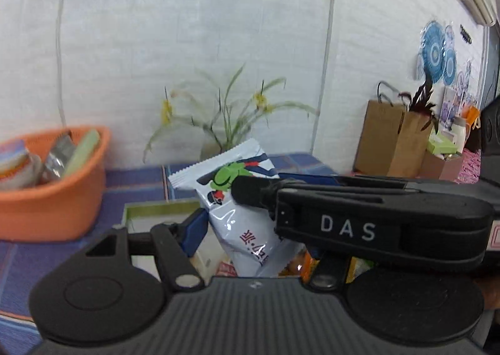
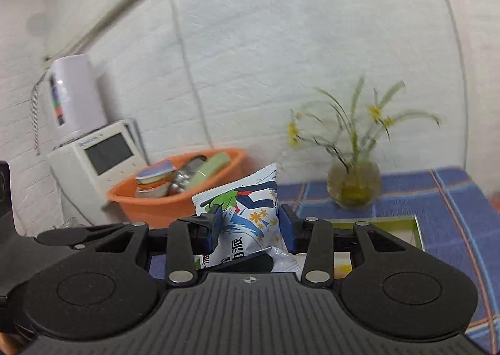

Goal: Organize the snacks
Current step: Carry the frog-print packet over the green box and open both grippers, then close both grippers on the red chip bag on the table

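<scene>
A white snack pack with a green frog picture and red lettering hangs above the table, gripped from two sides. In the left wrist view my left gripper has its blue left pad against the pack's edge; its other finger is hidden behind the right gripper's black body. A black finger of that right gripper lies on the pack's face. In the right wrist view my right gripper has both blue pads against the same pack, one on each side.
An orange basket with cups and packets stands at the left. A green-rimmed box with other snacks lies below. A glass vase of grasses stands by the wall, a white appliance far left, paper bags right.
</scene>
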Demonstrator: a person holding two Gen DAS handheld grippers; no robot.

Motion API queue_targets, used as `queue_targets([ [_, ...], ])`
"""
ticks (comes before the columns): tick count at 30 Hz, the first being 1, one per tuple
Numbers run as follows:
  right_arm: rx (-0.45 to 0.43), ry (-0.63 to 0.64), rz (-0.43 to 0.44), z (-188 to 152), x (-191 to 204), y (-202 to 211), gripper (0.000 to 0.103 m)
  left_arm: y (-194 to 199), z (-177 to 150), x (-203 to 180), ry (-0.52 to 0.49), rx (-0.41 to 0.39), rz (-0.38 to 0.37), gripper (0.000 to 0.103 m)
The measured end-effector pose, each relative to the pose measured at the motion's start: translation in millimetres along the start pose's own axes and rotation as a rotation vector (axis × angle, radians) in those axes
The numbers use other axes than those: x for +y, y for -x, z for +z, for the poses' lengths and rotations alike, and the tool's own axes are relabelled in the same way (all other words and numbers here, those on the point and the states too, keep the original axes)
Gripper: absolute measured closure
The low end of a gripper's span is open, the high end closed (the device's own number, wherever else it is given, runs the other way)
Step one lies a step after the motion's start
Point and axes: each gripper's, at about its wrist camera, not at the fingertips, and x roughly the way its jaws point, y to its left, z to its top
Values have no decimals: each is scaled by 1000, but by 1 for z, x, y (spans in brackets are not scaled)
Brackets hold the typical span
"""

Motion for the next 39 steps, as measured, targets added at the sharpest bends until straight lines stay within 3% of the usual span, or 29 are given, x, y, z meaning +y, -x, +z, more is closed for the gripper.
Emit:
queue_targets([
  [3, 10, -29, 24, -8, -8, -9, 38, -11, -9, 7, 27, 35, 2, 38],
  [5, -20, -51, 62, -10, -10, -10, 32, -14, -8, 13, 41, 39, 20, 32],
  [6, -39, -59, 85, -11, -9, -9, 20, -14, -7, 17, 51, 33, 36, 32],
  [7, -57, -61, 95, -10, -7, -8, 1, -15, -6, 21, 64, 31, 55, 30],
  [11, -83, -43, 61, -6, 0, 4, 0, -9, -5, 40, 120, 33, 98, 30],
  [14, -95, -129, 73, -2, -5, 20, 0, 18, -11, 49, 109, -13, 123, 29],
  [19, 11, -299, 197, -9, -3, 50, 0, 84, -44, 49, 35, -93, 205, 21],
  [21, 54, -342, 248, -18, 4, 59, 0, 106, -66, 47, 1, -99, 240, 4],
  [23, 103, -371, 269, -28, 13, 66, 0, 121, -89, 44, -34, -90, 264, 0],
  [30, 353, -284, 163, -64, 53, 44, 0, 115, -146, 32, -106, 10, 316, 0],
  [33, 402, -290, 103, -76, 60, 28, 0, 109, -150, 35, -91, 22, 335, 0],
  [39, 476, -402, 92, -91, 58, -6, 0, 101, -155, 49, -4, 61, 340, 0],
])
